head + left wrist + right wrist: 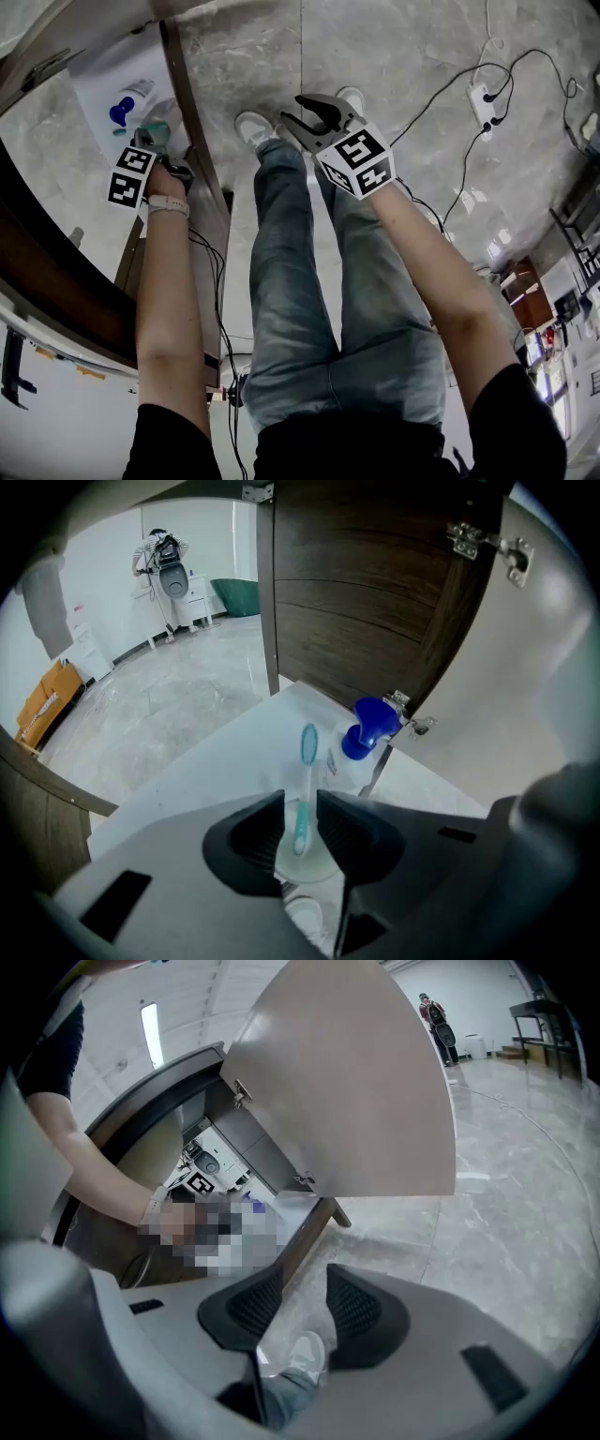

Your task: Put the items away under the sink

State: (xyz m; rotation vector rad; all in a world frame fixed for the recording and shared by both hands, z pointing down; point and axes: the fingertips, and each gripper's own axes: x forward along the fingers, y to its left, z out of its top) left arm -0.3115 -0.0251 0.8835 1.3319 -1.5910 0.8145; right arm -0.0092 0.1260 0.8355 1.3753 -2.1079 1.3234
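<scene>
The left gripper [300, 803] reaches into the cabinet with its jaws parted. A teal toothbrush [305, 785] stands between them with a sliver of space on either side, so neither pad presses on it. The toothbrush's foot sits in a clear cup [319, 864] low between the jaw tips; whether the cup's rim touches the jaws cannot be told. The toothbrush's long axis runs along the gap, straight out ahead of the gripper, head at the far end.

Just beyond the right jaw tip stands a bottle with a blue pump top [367, 726], close to the toothbrush. The white shelf [216, 771] lies bare ahead and to the left of the jaws, out to its front edge. A dark wood panel [366, 592] closes off the space behind the bottle.

The right gripper [298, 1293] hangs outside over the marble floor [525, 1194], jaws spread and empty, with a white shoe [305, 1354] beneath. The open cabinet door [347, 1082] stands ahead of it and to its left.
</scene>
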